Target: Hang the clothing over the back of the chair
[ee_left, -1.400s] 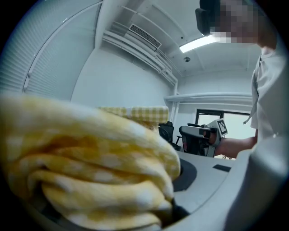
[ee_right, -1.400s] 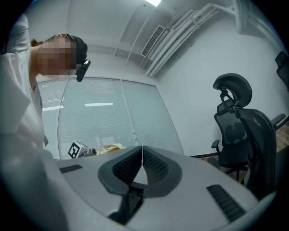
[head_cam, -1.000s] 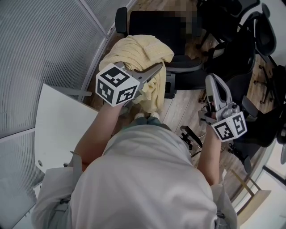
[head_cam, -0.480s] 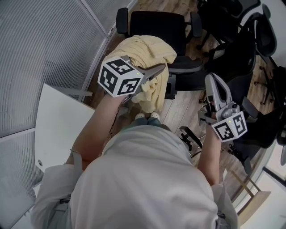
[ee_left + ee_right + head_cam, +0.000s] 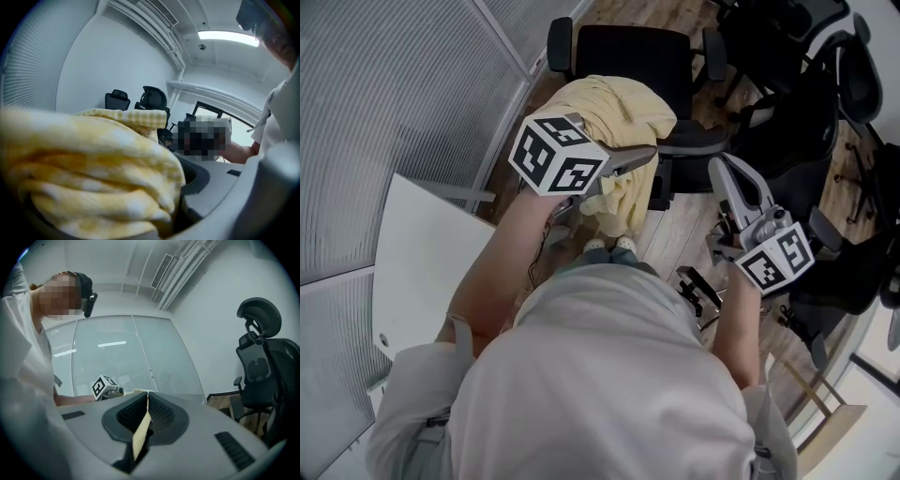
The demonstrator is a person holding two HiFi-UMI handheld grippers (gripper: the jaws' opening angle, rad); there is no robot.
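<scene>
— Yellow checked clothing [image 5: 619, 112]: where does it lie?
— Draped over the back of the black chair [image 5: 628, 52]. It is bunched on top and hangs down the near side toward the wooden floor [image 5: 684, 225].
— And the left gripper [image 5: 645, 156]?
— It sits at the near side of the clothing, its tips in among the hanging folds. Its jaws have just been opening and now stand spread. In the left gripper view the cloth fills most of the space between them, heaped against one jaw, with a dark gap showing at the other pad.
— The right gripper [image 5: 722, 173]?
— It is held off to the right, apart from the clothing and level with the chair's side. Its jaws are pressed together. A thin pale strip [image 5: 143, 427] shows along the seam where the pads meet; what it is, I can't tell.
— Anything else around?
— Dark office chairs [image 5: 825, 84] stand behind on the right. A white table [image 5: 422, 262] sits at the person's left, and a ribbed glass wall [image 5: 394, 112] rises beyond it.
</scene>
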